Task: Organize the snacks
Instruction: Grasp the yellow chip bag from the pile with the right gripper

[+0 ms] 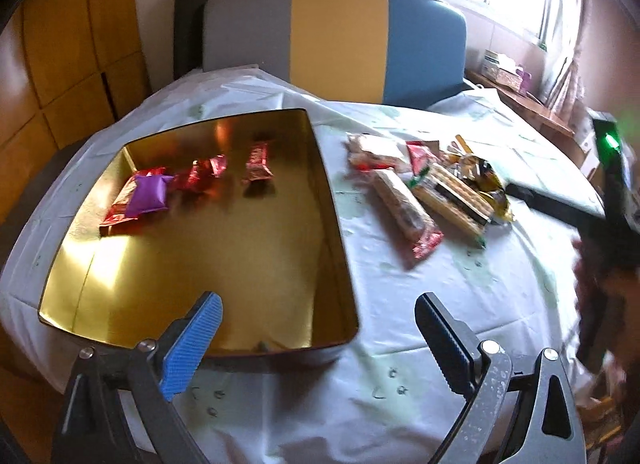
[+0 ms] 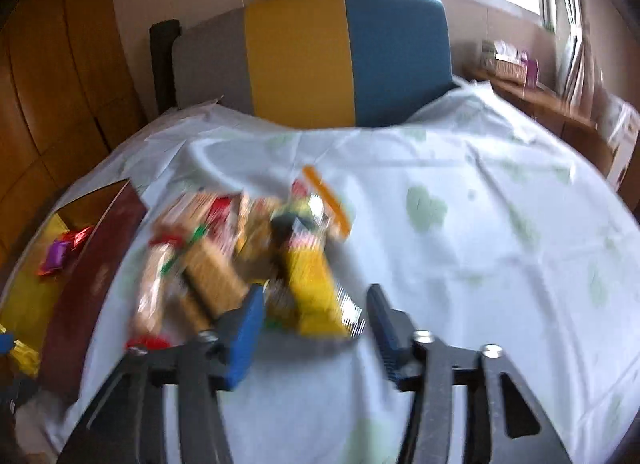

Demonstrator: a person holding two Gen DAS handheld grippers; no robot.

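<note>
You are in the middle of sorting: a few small wrapped snacks already lie in the gold tin (image 1: 72, 306), and the bulk of them still sits in a heap on the counter (image 1: 400, 344) to its right. Start at the left of the scene: in the tin's far corner a purple packet (image 1: 151, 195) rests on a red packet (image 1: 120, 210), with two more red-foil sweets (image 1: 202, 173) beside them toward the middle. Your left claw (image 1: 318, 338) hangs over the tin's near right corner, its jaws spread wide and holding nothing, touching nothing; it looks free for the next fetch. Moving right, the pile of snacks (image 1: 432, 184) lies just beside the tin, long biscuit packs at the front, a crinkled yellow-and-black bag behind them. Your right claw (image 2: 316, 318) is at the near edge of that pile, jaws about half apart, with the yellow packet (image 2: 310, 284) lying between them; the picture is blurred, so I cannot tell whether the pads touch it, though they do not seem to press on it. As I judge it, the next move is yours on the right: settle the claw squarely across that yellow packet, close on it alone without catching the biscuit pack beside it, then carry it left over the tin's wall and set it in the bare near half.
</note>
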